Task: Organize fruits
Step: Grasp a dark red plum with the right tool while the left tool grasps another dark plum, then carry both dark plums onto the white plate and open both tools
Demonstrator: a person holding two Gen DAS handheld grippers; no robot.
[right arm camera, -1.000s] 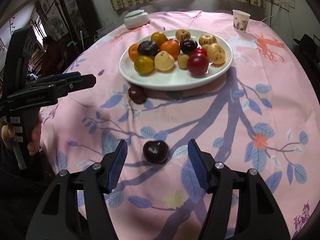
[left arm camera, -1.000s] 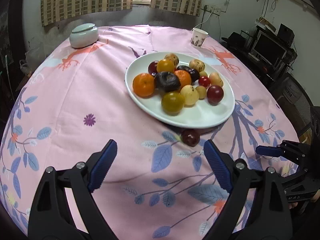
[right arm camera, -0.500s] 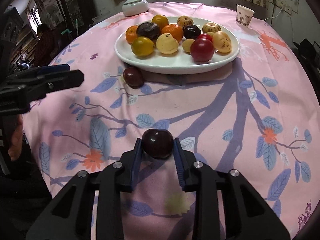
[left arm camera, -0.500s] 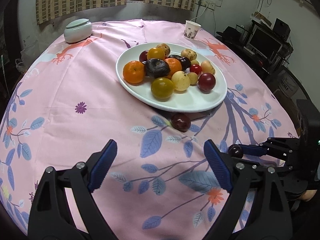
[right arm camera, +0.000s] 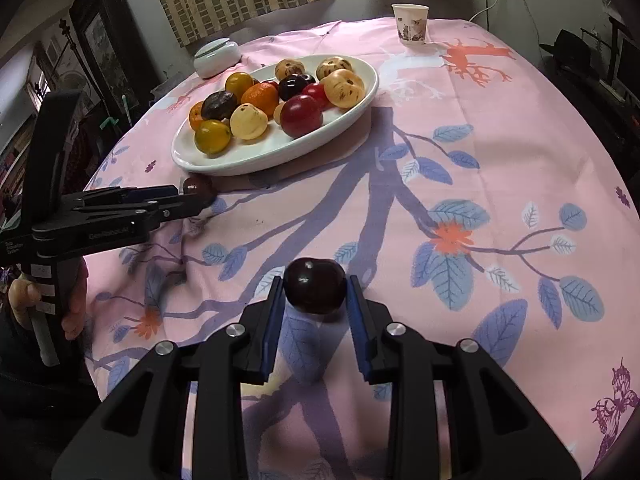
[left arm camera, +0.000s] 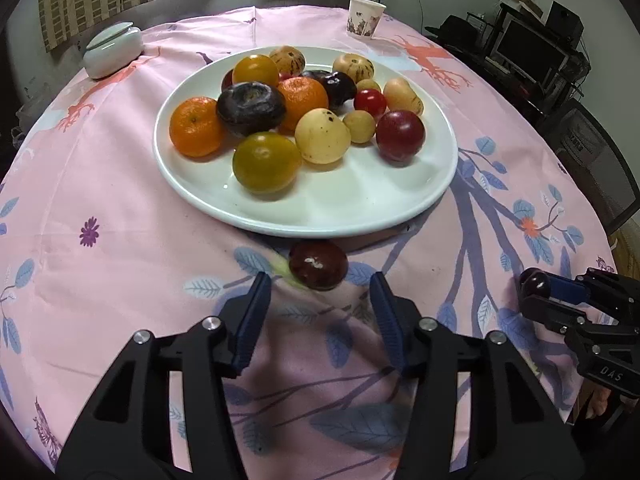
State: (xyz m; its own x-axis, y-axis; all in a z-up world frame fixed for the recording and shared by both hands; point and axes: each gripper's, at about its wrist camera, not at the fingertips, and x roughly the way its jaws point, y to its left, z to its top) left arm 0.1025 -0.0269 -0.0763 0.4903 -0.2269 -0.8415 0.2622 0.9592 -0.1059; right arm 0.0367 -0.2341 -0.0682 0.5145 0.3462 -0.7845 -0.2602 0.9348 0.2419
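Observation:
A white plate holds several fruits: oranges, yellow and pale ones, dark plums. One dark red plum lies on the pink cloth just in front of the plate's rim. My left gripper straddles it, jaws closing, with a gap still on each side. My right gripper is shut on another dark plum low over the cloth, nearer the table's edge. I cannot tell whether that plum touches the cloth.
A paper cup and a white lidded jar stand at the far side. A hand holds the left gripper's handle. The cloth wrinkles under the left gripper. A chair and a monitor stand beyond the table's right edge.
My right gripper closed on the near plum and shifted with it. My left gripper came forward and down to the plum by the plate, and its jaws narrowed around it.

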